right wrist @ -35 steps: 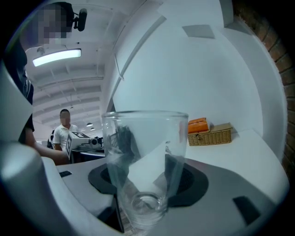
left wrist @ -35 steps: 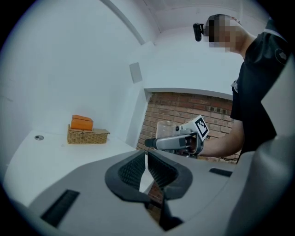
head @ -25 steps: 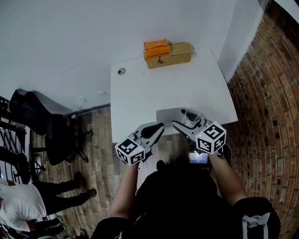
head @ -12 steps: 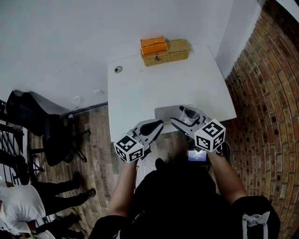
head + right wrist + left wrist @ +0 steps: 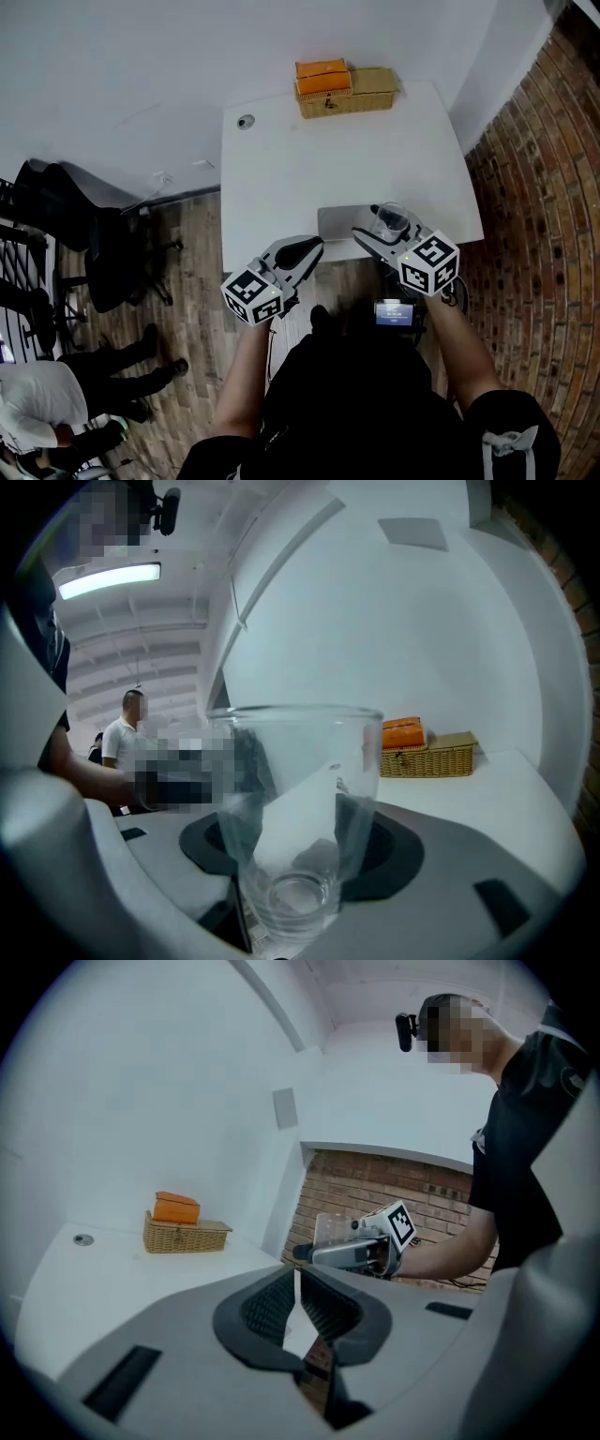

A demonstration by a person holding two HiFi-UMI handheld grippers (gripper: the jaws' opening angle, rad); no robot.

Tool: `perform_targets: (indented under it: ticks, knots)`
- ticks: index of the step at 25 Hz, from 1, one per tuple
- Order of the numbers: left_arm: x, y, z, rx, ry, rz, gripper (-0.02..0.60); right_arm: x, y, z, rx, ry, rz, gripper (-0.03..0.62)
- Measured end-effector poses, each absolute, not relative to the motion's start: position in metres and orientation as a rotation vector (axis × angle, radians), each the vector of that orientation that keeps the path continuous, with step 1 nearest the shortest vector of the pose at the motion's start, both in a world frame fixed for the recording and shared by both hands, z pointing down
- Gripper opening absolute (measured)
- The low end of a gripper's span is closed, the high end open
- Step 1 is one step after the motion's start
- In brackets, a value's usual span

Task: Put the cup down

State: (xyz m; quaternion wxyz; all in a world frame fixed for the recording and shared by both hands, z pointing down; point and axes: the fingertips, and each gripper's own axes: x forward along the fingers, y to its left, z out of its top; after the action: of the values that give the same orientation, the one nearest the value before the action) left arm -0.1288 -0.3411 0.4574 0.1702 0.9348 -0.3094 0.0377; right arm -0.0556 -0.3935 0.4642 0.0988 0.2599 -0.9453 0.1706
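A clear glass cup (image 5: pixel 390 221) is held upright in my right gripper (image 5: pixel 379 232), over the near edge of the white table (image 5: pixel 309 178) above a grey mat (image 5: pixel 336 223). In the right gripper view the cup (image 5: pixel 296 789) fills the space between the jaws, and the right gripper (image 5: pixel 298 860) is shut on its lower part. The left gripper view shows the same cup (image 5: pixel 328 1232) from the side. My left gripper (image 5: pixel 302 253) hovers just off the table's near edge, to the left of the cup; its pads (image 5: pixel 274 1305) meet with nothing between them.
A wicker basket (image 5: pixel 361 94) with an orange box (image 5: pixel 322 75) on it stands at the table's far edge. A round grommet (image 5: pixel 246 122) is at the far left corner. A black chair (image 5: pixel 84 248) stands left, a brick wall (image 5: pixel 544 206) right, and a person (image 5: pixel 56 403) at lower left.
The head view has shifted slightly. Both grippers hold nearly the same places, and the cup stays gripped over the table's near edge.
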Motion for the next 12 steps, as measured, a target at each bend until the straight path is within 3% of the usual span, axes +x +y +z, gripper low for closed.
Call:
perform_targets:
  ticks: [12]
  knots:
    - [-0.157,-0.339,0.472,2.509,-1.006,0.065,0.013,-0.097,-0.448,0.513,0.7,-2.765,0.456,0.273]
